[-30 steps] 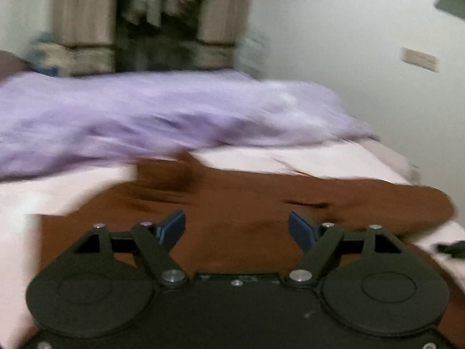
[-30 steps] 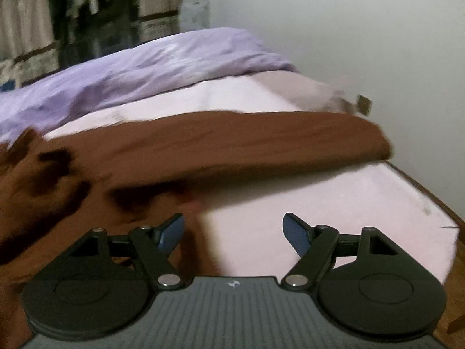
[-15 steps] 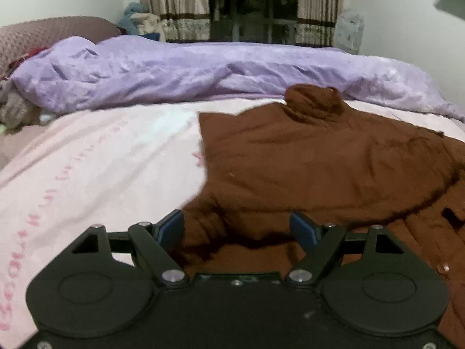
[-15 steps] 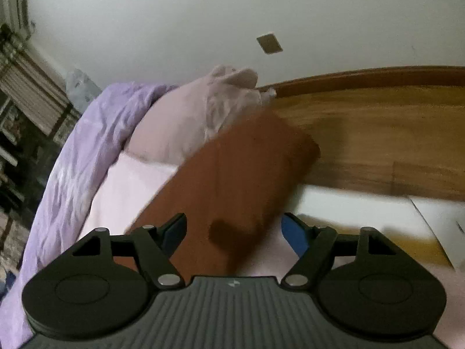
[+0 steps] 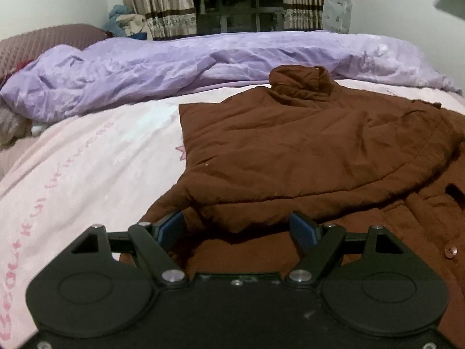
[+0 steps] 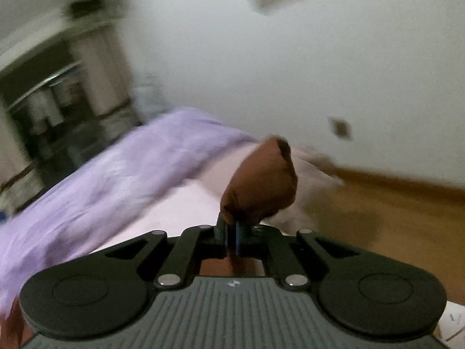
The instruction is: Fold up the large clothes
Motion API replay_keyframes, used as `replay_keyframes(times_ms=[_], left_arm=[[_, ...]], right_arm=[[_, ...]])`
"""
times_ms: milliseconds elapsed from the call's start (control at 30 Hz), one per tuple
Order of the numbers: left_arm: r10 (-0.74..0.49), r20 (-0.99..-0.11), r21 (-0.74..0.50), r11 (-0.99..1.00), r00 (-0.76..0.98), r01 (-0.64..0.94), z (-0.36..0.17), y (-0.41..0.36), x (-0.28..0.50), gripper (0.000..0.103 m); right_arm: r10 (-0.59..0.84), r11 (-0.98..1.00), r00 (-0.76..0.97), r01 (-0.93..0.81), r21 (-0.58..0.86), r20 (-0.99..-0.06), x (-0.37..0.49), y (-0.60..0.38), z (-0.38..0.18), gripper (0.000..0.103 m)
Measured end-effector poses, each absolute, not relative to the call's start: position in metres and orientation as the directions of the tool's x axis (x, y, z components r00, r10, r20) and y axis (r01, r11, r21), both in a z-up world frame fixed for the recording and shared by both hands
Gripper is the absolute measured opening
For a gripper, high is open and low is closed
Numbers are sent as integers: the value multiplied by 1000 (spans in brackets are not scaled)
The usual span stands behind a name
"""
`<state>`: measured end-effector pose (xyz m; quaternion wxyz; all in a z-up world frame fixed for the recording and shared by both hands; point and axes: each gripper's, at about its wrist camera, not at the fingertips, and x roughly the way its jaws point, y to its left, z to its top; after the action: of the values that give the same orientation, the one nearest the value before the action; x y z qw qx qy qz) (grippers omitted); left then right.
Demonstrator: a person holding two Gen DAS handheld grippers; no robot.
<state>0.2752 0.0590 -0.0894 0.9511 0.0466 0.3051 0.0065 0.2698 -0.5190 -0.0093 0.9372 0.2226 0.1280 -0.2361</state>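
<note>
A large brown coat (image 5: 305,145) lies on the pink bed sheet (image 5: 87,174), collar toward the purple duvet, its left sleeve folded across the body. My left gripper (image 5: 238,226) is open, its blue-padded fingers standing either side of the folded sleeve's cuff edge. My right gripper (image 6: 232,232) is shut on the end of the coat's other brown sleeve (image 6: 261,186), which sticks up past the fingertips, lifted above the bed.
A crumpled purple duvet (image 5: 203,67) lies along the far side of the bed and shows in the right wrist view (image 6: 101,180). Curtains and a dark window (image 5: 232,0) stand behind. A wooden floor (image 6: 392,203) and white wall lie to the right.
My right gripper has shut on the sleeve end and lifted it, swinging the view upward. My left gripper has come a little closer to the folded sleeve, still open.
</note>
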Motion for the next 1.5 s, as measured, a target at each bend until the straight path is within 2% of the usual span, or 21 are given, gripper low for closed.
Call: replay_keyframes(times_ms=[100, 200, 400, 567, 733, 833, 933, 1100, 1267, 1433, 1500], left_arm=[[84, -578, 150, 989, 812, 4, -89, 53, 278, 81], [108, -574, 163, 987, 812, -17, -86, 53, 284, 81], [167, -566, 171, 982, 807, -83, -77, 61, 297, 81], [157, -594, 128, 987, 789, -100, -80, 78, 310, 81], [125, -582, 103, 991, 803, -80, -73, 80, 319, 81], [90, -586, 70, 996, 805, -60, -76, 82, 321, 81], [87, -605, 69, 996, 791, -57, -88, 81, 324, 81], [92, -613, 75, 996, 785, -58, -102, 79, 331, 84], [84, -610, 54, 996, 788, -65, -103, 83, 331, 86], [87, -612, 47, 996, 786, -74, -105, 86, 332, 88], [90, -608, 51, 996, 789, -74, -104, 86, 331, 88]], right_arm=[[-297, 895, 906, 374, 244, -301, 275, -441, 7, 5], [-208, 945, 930, 271, 184, -303, 282, -365, 10, 4], [9, 965, 939, 83, 251, -345, 296, -245, 5, 4], [63, 971, 942, 17, 238, -328, 304, -167, 6, 4], [105, 966, 951, -28, 259, -290, 300, -112, 8, 4], [131, 968, 954, -65, 241, -270, 306, -86, 4, 4], [155, 964, 936, -74, 256, -315, 318, -65, -14, 4], [224, 917, 893, -57, 396, -390, 319, -55, -48, 5], [223, 924, 909, -82, 374, -351, 315, -52, -43, 5], [271, 900, 850, -58, 432, -451, 337, -43, -69, 7], [281, 890, 871, -79, 450, -403, 329, -44, -55, 7]])
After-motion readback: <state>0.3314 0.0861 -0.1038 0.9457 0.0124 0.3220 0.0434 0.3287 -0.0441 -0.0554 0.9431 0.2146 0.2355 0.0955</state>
